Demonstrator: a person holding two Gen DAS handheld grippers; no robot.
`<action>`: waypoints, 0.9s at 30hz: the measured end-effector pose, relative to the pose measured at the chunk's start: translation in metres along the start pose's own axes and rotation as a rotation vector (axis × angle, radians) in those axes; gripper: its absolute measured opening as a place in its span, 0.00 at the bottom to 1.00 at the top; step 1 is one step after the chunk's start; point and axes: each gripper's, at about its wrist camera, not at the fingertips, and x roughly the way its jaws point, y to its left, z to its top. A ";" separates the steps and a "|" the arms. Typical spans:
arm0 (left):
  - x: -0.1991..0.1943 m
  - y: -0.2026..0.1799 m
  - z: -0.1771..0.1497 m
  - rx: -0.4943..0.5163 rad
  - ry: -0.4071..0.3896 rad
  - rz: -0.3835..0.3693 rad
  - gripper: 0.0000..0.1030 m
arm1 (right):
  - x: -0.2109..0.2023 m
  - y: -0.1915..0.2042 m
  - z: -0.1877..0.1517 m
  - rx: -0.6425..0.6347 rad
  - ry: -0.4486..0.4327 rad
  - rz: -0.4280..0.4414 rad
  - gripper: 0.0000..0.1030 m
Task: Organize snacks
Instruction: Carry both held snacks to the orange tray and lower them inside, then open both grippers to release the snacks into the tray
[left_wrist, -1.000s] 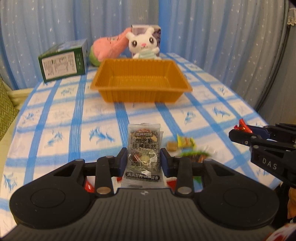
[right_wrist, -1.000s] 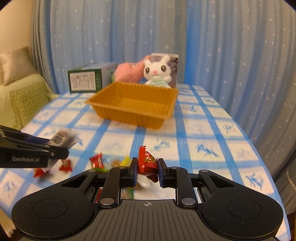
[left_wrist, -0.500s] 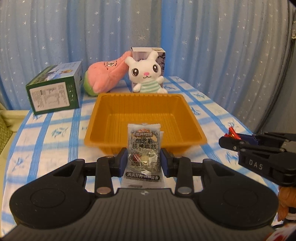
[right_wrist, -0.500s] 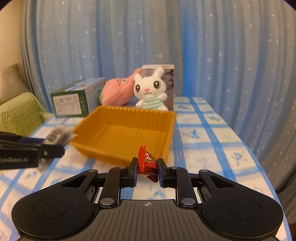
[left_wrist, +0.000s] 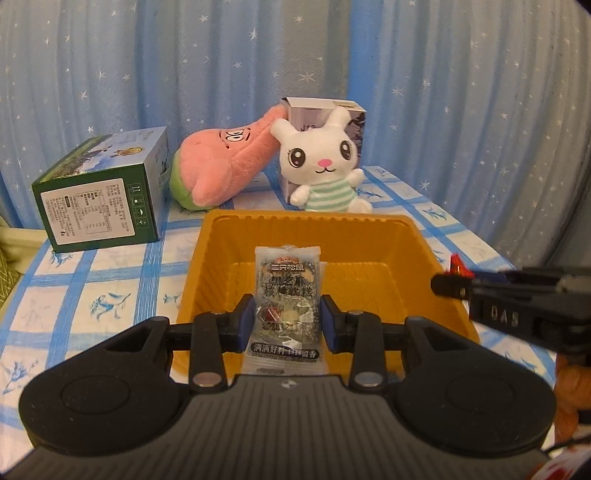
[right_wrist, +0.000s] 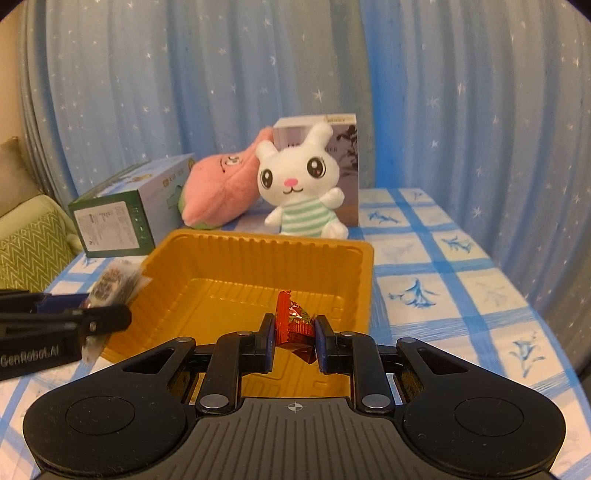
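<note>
Here the orange tray (right_wrist: 360, 258) holds nothing; left hand-held gripper (left_wrist: 287, 320) clamps a clear packet (left_wrist: 286, 295); right hand-held gripper (right_wrist: 294, 331) clamps a red candy (right_wrist: 293, 319).

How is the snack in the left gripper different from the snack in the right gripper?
The clear snack packet is flat and see-through with dark print, while the red candy has shiny red foil. The clear snack packet stands well above the left gripper; the red candy barely rises above the right gripper. Both are pinched upright, over the orange tray.
</note>
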 end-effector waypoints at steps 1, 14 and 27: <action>0.004 0.001 0.002 -0.001 -0.001 0.000 0.33 | 0.003 0.000 0.000 0.004 0.006 0.006 0.21; 0.025 0.021 0.001 -0.034 0.010 0.000 0.47 | 0.027 0.002 -0.004 0.031 0.057 0.043 0.21; 0.017 0.026 -0.002 -0.029 0.014 0.009 0.47 | 0.025 -0.002 0.001 0.134 0.021 0.116 0.39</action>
